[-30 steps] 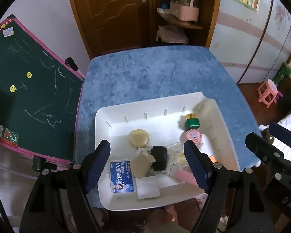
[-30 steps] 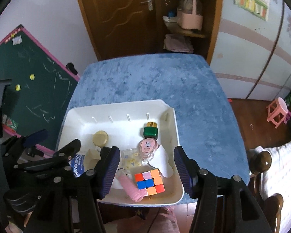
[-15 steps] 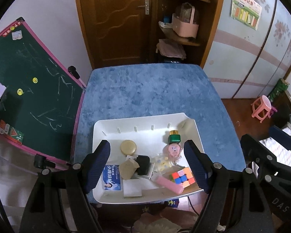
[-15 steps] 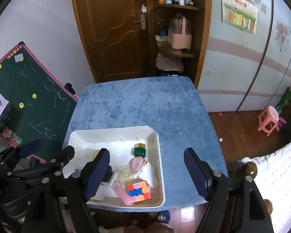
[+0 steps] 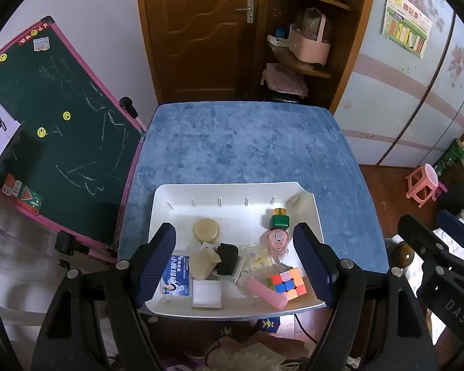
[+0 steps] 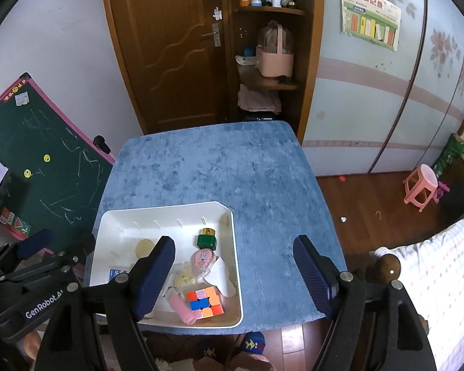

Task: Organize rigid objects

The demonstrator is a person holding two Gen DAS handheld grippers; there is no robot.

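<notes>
Both tongs spread and empty, white tray (image 5: 232, 193) holding puzzle cube (image 5: 288, 283), green-capped bottle (image 5: 279, 221)

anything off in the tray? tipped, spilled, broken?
Nothing spilled or visibly broken. The white tray sits at the blue table's near edge, with items jumbled toward its near side: the pink cylinder lies on its side against the colour cube, and the black block leans on its neighbours. Both tongs are open, holding nothing.

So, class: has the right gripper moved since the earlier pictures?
Yes. The right gripper has risen and backed away: the white tray now looks smaller beneath it.
</notes>
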